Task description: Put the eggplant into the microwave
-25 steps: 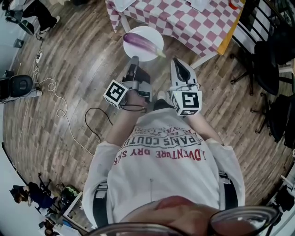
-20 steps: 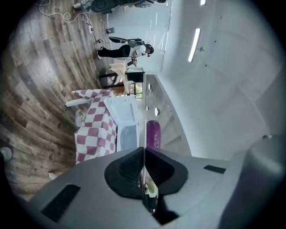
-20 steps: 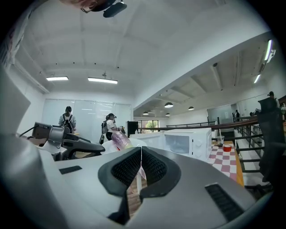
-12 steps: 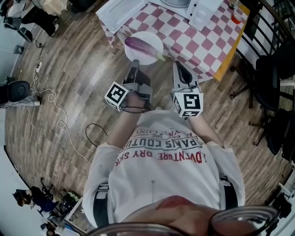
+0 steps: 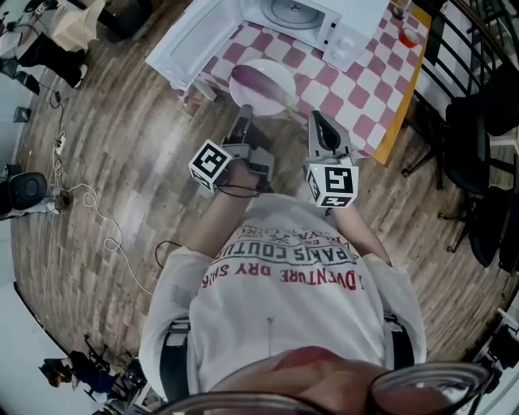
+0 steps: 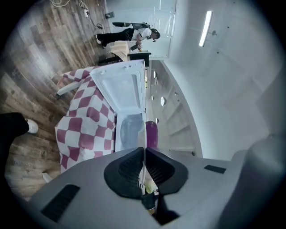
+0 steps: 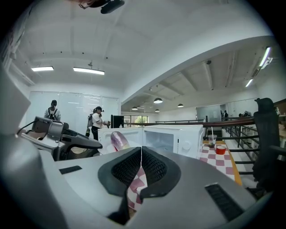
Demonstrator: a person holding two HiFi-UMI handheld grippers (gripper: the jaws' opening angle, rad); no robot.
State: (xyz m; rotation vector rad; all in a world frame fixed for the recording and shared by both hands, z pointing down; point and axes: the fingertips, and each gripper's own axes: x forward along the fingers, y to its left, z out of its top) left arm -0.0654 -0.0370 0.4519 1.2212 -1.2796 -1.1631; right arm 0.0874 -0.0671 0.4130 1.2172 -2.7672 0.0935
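Left gripper (image 5: pixel 242 121) pinches plate (image 5: pixel 280 73) rim | eggplant (image 5: pixel 258 83) atop, crosswise, just short of open microwave (image 5: pixel 324 20) | right gripper (image 5: pixel 320 126) closed, empty

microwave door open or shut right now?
Open: the microwave door stands swung wide, and the turntable inside is in view.

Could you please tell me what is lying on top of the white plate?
A purple eggplant lies across the plate; the part of the plate beneath it is hidden.
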